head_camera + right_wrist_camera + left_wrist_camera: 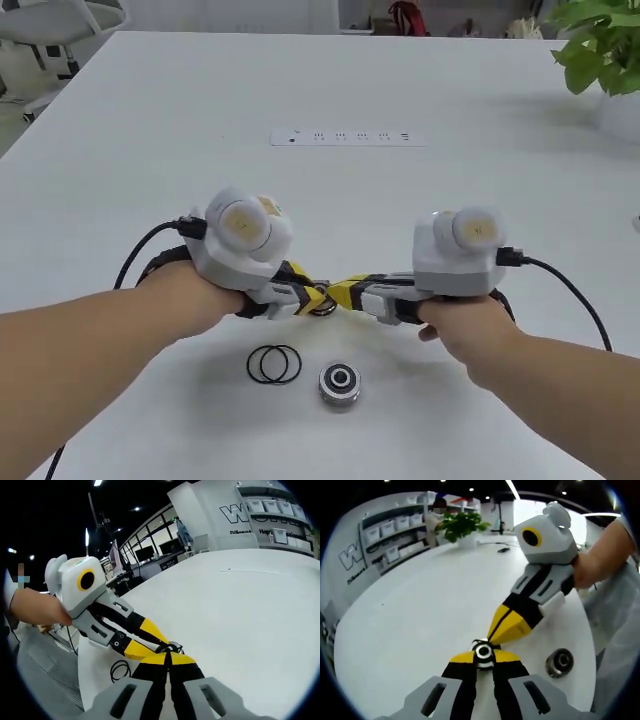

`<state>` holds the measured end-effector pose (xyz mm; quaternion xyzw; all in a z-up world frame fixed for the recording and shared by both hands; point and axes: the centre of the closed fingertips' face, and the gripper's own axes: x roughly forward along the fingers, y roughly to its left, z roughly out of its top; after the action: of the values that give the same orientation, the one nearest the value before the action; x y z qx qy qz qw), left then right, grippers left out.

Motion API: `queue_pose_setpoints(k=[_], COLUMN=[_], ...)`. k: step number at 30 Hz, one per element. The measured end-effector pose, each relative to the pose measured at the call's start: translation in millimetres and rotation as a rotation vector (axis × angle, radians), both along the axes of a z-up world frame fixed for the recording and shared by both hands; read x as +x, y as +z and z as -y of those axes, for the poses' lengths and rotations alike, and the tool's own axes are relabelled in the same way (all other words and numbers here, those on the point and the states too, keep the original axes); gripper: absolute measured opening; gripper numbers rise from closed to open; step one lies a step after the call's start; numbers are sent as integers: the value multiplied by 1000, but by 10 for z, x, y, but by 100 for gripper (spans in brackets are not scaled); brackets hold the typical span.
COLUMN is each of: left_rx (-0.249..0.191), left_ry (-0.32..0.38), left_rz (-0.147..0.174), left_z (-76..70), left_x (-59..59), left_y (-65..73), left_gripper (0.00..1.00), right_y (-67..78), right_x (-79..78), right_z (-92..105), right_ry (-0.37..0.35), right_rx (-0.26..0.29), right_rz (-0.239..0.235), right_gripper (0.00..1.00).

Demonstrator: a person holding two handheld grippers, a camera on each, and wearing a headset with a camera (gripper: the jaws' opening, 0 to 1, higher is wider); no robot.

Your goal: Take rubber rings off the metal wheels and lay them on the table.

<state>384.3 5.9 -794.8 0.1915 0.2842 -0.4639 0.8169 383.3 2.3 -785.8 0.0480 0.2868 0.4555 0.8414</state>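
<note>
My left gripper (313, 298) (483, 656) is shut on a small metal wheel (323, 303) (483, 651) held just above the white table (200, 150). From the opposite side my right gripper (340, 294) (170, 656) meets it tip to tip, its jaws pressed together on the black rubber ring (175, 647) at the wheel's rim. Two loose rubber rings (273, 364) (119, 670) lie overlapping on the table below the grippers. Beside them a second metal wheel (340, 385) (559, 662) stands on the table.
A white power strip (347, 137) lies across the table's middle, farther back. A potted plant (600, 45) (461, 526) stands at the far right corner. Black cables (135, 262) trail from both grippers. A chair (55, 25) stands beyond the far left edge.
</note>
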Motion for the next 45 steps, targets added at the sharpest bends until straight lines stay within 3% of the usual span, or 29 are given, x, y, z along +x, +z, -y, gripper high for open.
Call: queue_pose_setpoints(k=[7, 10, 12, 21, 36, 45], left_rx=[0, 0, -2, -9, 0, -17], left_ry=[2, 5, 7, 8, -27, -45], left_rz=[0, -1, -2, 2, 2, 33], left_z=[-1, -3, -2, 0, 10, 2], left_x=[-1, -2, -2, 0, -11, -15], left_y=[-1, -1, 0, 4, 16, 93], left_gripper=[11, 11, 11, 12, 13, 17], right_y=[29, 134, 145, 44, 53, 83], right_x=[-14, -52, -37, 41, 38, 69], right_z=[-34, -126, -147, 79, 46, 38], right_ry=[17, 34, 37, -20, -2, -11], right_rx=[10, 62, 54, 43, 32, 54], right_rz=[8, 5, 20, -3, 0, 8], right_gripper=[0, 0, 0, 0, 0, 0])
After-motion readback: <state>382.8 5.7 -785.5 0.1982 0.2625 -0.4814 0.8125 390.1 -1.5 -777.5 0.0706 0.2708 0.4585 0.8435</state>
